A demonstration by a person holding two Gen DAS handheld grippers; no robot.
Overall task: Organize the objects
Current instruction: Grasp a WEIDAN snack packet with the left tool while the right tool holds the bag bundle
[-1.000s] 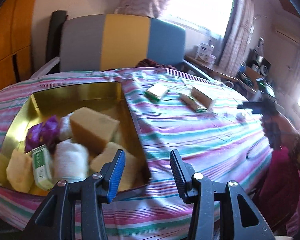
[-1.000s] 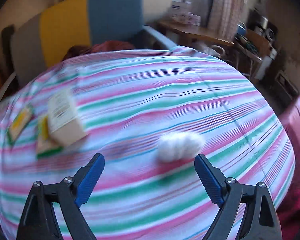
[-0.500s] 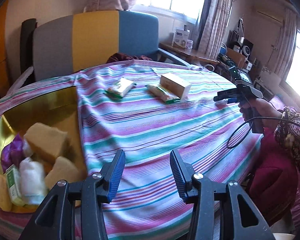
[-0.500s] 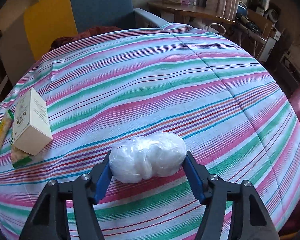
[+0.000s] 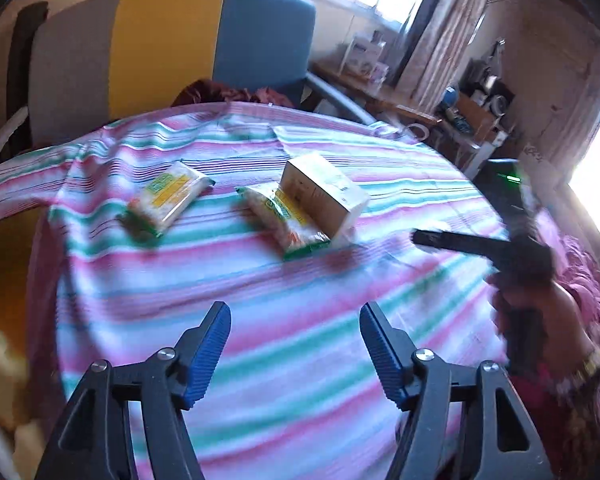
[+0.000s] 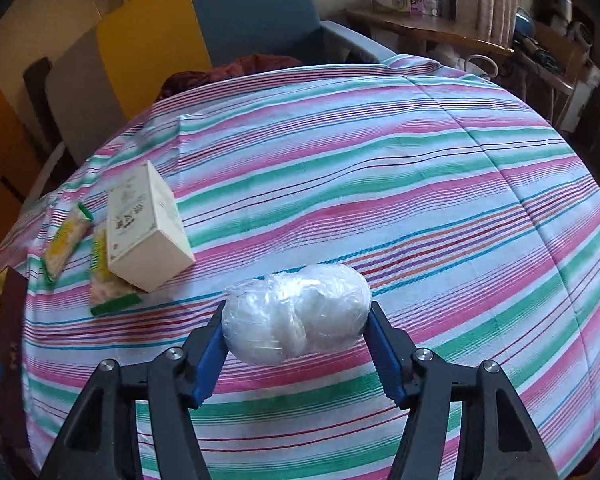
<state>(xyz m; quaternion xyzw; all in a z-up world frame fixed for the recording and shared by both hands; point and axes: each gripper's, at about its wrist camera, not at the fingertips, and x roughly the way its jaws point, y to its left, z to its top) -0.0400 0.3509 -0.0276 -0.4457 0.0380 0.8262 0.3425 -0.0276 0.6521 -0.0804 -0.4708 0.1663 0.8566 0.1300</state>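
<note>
right gripper (image 6: 296,320): blue pads pinch plastic-wrapped white bundle (image 6: 298,314) over striped tablecloth (image 6: 380,184) | left gripper (image 5: 295,334): fingers spread, nothing between | ahead-left of right gripper: cream carton (image 6: 146,226) resting partly on green-edged packet (image 6: 108,284), label print unreadable | second packet (image 6: 66,246) farther left | left view motion-blurred; gold tin (image 5: 4,264) cut off at left edge

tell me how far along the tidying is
Partly done, it seems: the gold tin at the left edge already holds a few blurred items. In hand: the right gripper is shut on the white plastic-wrapped bundle. Left on the striped tablecloth: the cream box and two yellow-green packets. The left gripper is open, empty.
</note>
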